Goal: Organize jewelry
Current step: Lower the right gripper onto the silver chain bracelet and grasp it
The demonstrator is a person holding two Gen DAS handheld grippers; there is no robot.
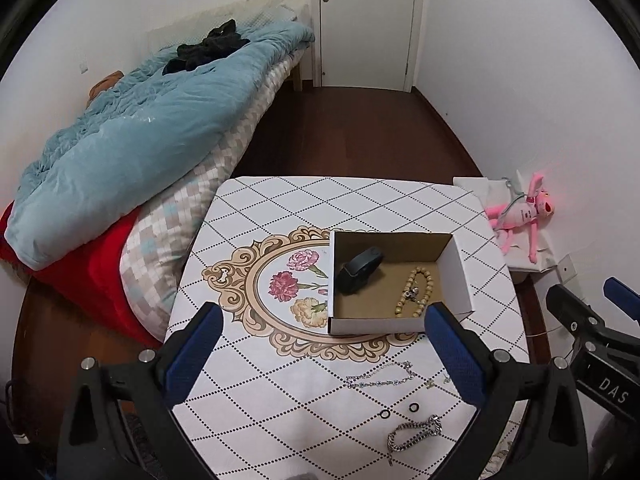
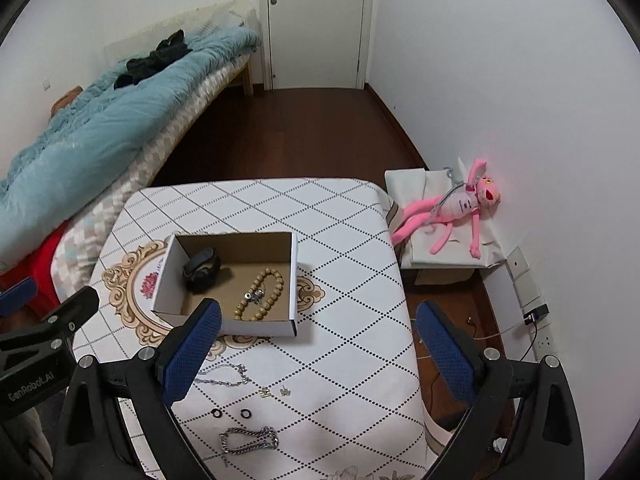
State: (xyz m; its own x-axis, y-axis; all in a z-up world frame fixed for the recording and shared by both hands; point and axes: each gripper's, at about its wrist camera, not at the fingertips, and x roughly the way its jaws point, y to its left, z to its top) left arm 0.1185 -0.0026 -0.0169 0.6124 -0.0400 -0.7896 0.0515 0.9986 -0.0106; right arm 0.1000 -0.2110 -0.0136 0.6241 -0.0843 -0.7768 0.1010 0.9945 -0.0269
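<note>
Both tongs (image 1: 324, 344) (image 2: 316, 340) spread wide, empty, above jewelry box (image 2: 294, 280)

Open-topped box (image 2: 256, 322) walls ring its contents, bare tablecloth (image 2: 352, 320) right, chains (image 2: 248, 440) near edge

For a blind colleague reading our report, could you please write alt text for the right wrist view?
An open cardboard box on a diamond-patterned table holds a black wristband and a wooden bead bracelet. Nearer the camera, outside the box, lie a thin silver necklace, two black rings and a silver chain bracelet. The right gripper is open and empty.
</note>
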